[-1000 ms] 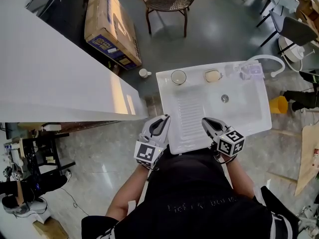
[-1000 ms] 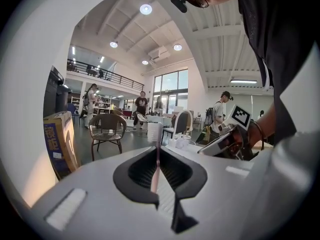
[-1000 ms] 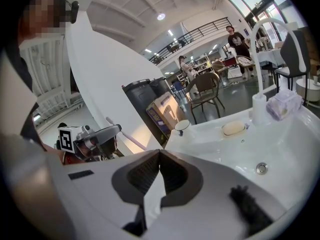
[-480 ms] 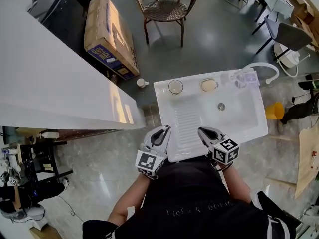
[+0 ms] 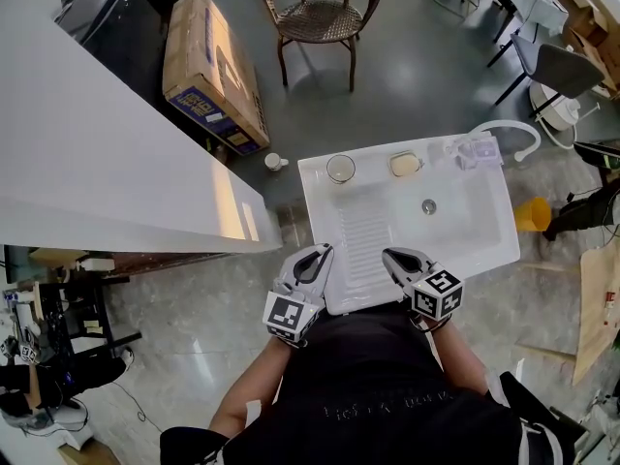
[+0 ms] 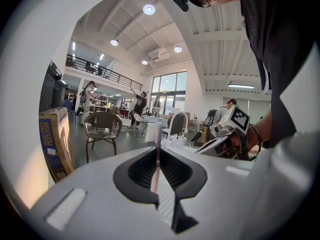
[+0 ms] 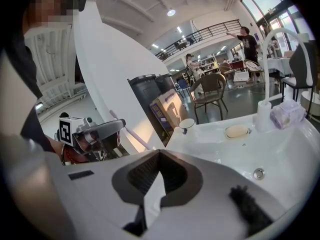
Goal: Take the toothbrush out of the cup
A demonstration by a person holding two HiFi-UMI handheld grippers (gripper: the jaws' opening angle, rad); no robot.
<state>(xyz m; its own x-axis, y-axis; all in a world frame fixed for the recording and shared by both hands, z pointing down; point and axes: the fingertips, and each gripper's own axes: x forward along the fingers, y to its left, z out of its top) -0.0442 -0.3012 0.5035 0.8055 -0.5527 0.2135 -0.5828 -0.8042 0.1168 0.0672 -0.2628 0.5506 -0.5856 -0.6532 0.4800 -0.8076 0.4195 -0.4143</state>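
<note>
A pink toothbrush [image 6: 156,169] with white bristles stands out from between the jaws of my left gripper [image 6: 159,148], which is shut on its handle. In the right gripper view the same toothbrush [image 7: 137,138] pokes out of the left gripper [image 7: 121,125]. The cup [image 5: 340,169] stands on the back rim of the white sink [image 5: 484,250], far from both grippers. In the head view the left gripper [image 5: 323,251] and right gripper [image 5: 388,255] hover over the sink's near edge. My right gripper [image 7: 160,152] is shut with nothing in it.
A bar of soap [image 5: 405,164], a small bottle with a clear wrapped item [image 5: 475,147] and a curved faucet [image 5: 511,130] line the sink's back rim. The drain [image 5: 428,206] lies in the basin. A white counter [image 5: 87,153], cardboard box [image 5: 208,61] and chair [image 5: 320,8] stand beyond.
The head view has shifted slightly. Both grippers stay at the sink's near edge, in the same pose.
</note>
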